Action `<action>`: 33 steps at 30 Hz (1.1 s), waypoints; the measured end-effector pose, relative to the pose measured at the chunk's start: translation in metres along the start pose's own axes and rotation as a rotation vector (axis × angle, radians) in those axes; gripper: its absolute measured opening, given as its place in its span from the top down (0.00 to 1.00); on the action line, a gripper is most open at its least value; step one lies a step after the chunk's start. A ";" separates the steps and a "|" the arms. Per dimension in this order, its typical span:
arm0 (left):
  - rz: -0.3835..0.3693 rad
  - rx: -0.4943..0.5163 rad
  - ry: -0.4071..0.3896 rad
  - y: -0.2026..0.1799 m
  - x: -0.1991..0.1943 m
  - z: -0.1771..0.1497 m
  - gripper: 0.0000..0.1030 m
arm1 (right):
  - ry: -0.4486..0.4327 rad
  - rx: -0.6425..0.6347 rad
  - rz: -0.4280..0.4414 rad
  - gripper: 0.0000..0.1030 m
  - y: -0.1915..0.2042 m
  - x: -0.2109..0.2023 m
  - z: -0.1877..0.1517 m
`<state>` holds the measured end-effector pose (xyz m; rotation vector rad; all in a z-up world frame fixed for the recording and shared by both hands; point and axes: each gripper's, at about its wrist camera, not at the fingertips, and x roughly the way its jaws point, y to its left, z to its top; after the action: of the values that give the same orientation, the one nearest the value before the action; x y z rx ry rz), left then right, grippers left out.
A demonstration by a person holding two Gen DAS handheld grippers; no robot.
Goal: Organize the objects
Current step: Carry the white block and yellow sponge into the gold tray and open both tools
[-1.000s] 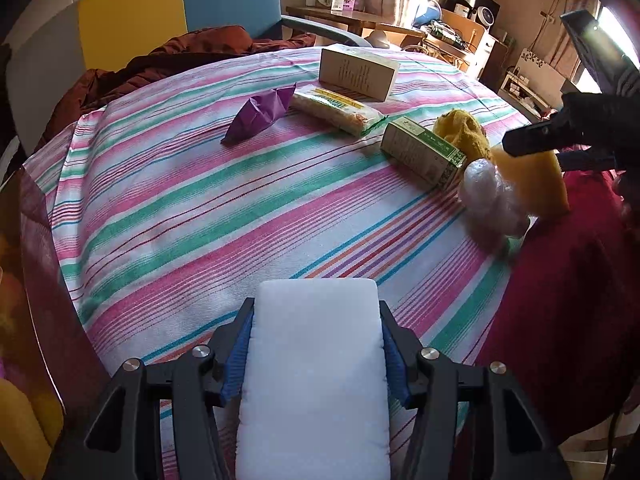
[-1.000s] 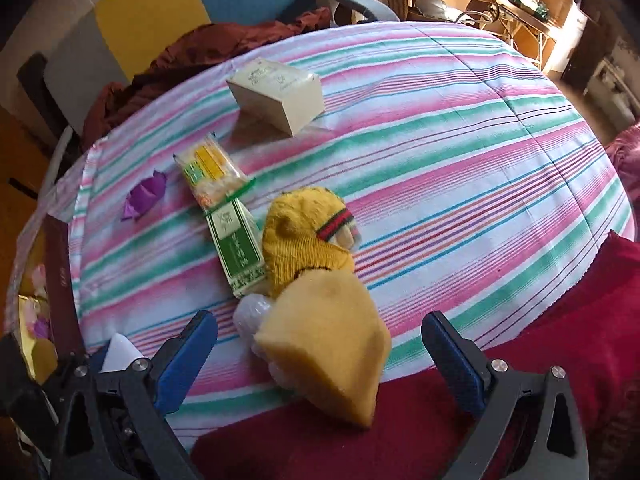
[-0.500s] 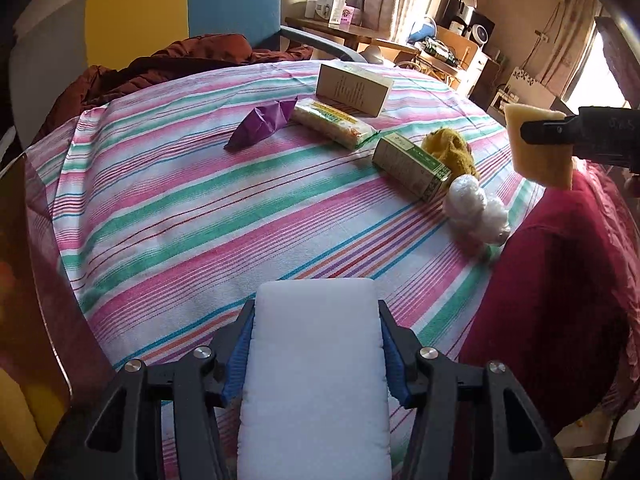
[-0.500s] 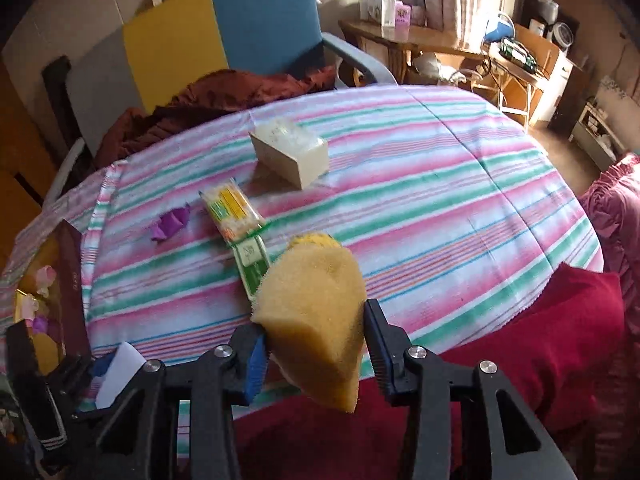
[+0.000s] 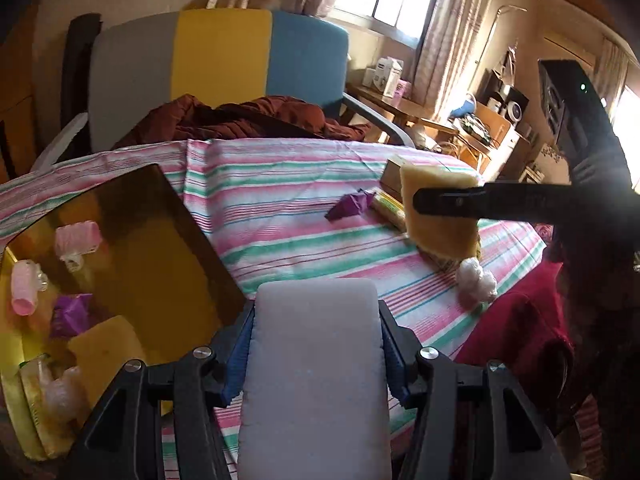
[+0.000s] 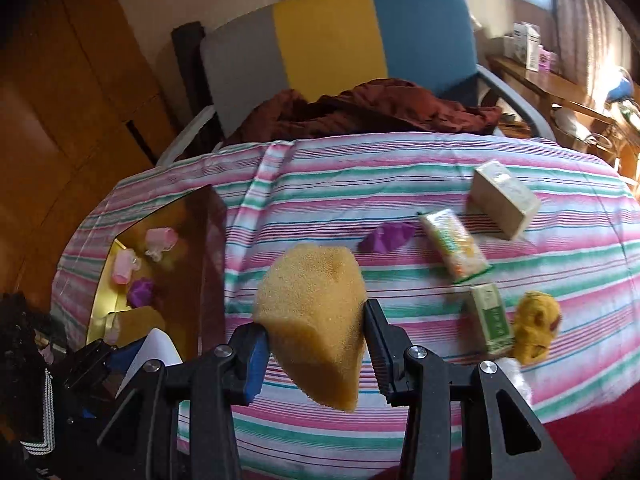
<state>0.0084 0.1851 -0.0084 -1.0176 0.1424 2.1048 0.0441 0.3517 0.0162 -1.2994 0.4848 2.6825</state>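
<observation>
On striped cloth [image 6: 400, 184]: two boxes; left hand-held gripper [image 5: 314, 354] clamps white sponge [image 5: 314, 380]; right hand-held gripper [image 6: 314, 354] clamps yellow sponge [image 6: 316, 320]

A pink, green and white striped tablecloth [image 6: 400, 184] carries a purple crumpled wrapper [image 6: 386, 238]; at twelve o'clock, a grey, yellow and blue chair back [image 6: 332, 36].

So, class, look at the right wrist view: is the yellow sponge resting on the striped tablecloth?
No, the yellow sponge is held up between the right gripper's fingers, above the striped tablecloth.
</observation>
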 end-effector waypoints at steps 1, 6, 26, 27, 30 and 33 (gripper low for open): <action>0.021 -0.029 -0.017 0.012 -0.009 0.000 0.45 | 0.008 -0.016 0.022 0.57 0.011 0.006 0.002; 0.116 -0.148 -0.075 0.062 -0.043 -0.005 0.45 | 0.037 -0.077 0.112 0.57 0.060 0.033 0.015; 0.288 -0.452 -0.075 0.194 -0.076 -0.057 0.44 | 0.164 -0.227 0.311 0.54 0.215 0.113 0.041; 0.287 -0.459 -0.068 0.196 -0.074 -0.059 0.44 | 0.170 -0.231 0.319 0.53 0.221 0.116 0.042; 0.269 -0.485 -0.046 0.201 -0.071 -0.065 0.44 | 0.184 -0.231 0.354 0.51 0.238 0.126 0.043; 0.250 -0.520 -0.023 0.206 -0.068 -0.070 0.43 | 0.203 -0.202 0.421 0.43 0.245 0.132 0.043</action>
<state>-0.0647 -0.0268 -0.0527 -1.3285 -0.3234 2.4455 -0.1299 0.1317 -0.0051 -1.7067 0.5796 3.0158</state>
